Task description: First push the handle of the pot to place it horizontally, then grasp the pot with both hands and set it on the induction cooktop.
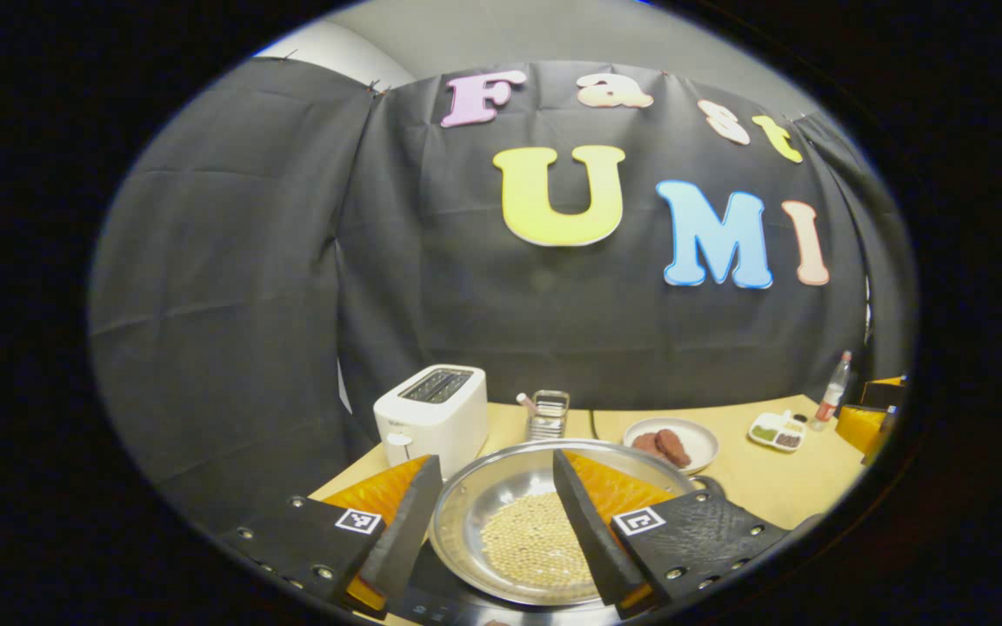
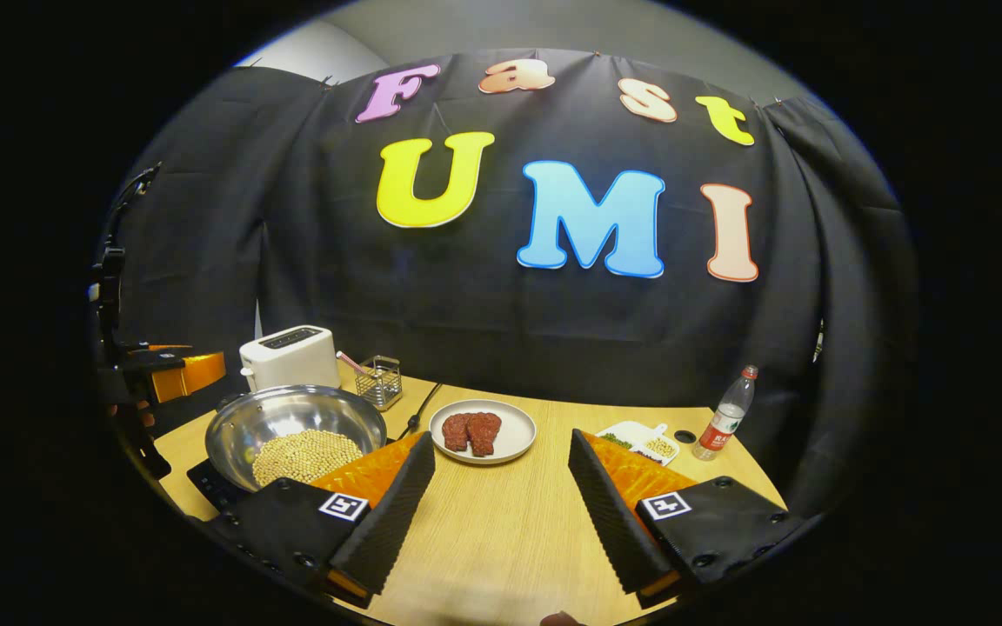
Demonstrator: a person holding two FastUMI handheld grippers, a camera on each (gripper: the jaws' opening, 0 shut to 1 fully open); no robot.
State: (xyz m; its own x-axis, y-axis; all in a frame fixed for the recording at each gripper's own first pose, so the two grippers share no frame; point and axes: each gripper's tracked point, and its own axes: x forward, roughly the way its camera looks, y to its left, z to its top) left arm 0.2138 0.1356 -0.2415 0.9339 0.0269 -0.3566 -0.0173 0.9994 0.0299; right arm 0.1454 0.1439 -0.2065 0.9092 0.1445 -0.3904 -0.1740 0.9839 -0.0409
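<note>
Left gripper view: hovering over the near rim of the steel pot (image 1: 544, 513), left gripper (image 1: 488, 522) spread wide, one finger outside the rim on the toaster side, the other reaching in above the pale beans (image 1: 534, 541) — straddling the wall without pinching it, so likely letting go or lining up rather than carrying. Sitting on a dark slab at the bottom edge, judged to be the induction cooktop (image 1: 431, 600), though being cut off by the fingers and the edge of sight. Hiding the pot's handle almost wholly; perhaps peeking out as a small dark knob by the far finger, too unclear to call. Standing behind: white toaster (image 1: 433, 413), wire holder (image 1: 548, 414), plate of meat (image 1: 671, 443).

Right gripper view: hanging open over bare wooden table (image 2: 501, 522), right gripper (image 2: 501, 509) holding nothing, well apart from the pot (image 2: 297, 430) — suggesting the placing is already done. Resting on the black cooktop (image 2: 214, 483), mostly covered by pot and finger. Showing the other gripper dimly at the dark left margin, its jaws impossible to read. Waiting at the far right: water bottle (image 2: 729, 415) and divided dish (image 2: 640, 440).
</note>
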